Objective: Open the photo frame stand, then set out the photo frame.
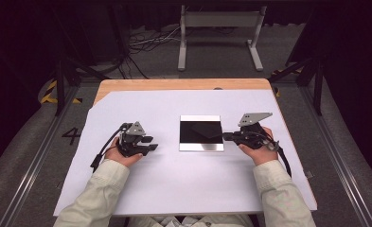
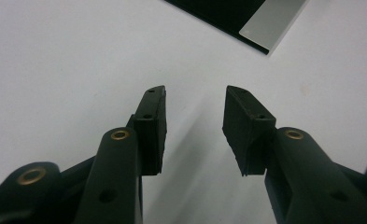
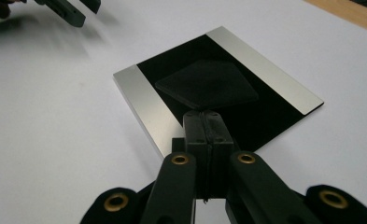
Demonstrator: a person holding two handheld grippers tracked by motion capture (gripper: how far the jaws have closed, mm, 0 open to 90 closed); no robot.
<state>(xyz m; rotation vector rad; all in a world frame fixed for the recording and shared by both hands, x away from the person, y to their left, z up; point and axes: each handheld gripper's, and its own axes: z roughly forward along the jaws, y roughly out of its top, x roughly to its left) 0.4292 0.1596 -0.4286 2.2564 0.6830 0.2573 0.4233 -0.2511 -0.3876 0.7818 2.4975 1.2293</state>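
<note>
The thin black pad (image 3: 207, 84) looks light, soft and floppy; its near corner suits pinching. The right claw (image 3: 208, 116) is closed there; the left claw (image 2: 195, 116) gapes, empty.

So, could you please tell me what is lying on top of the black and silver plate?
A dark, flat, diamond-turned square pad lies on the plate's black middle, silver strips bare on both sides. The shut right tongs cover its near corner, so any grip there cannot be told.

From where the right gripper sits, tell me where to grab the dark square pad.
Take the dark square pad by its near corner, coming low from the right gripper's side. It lies flat and thin on the black-and-silver plate, rotated so that corner points at the shut jaws.
</note>
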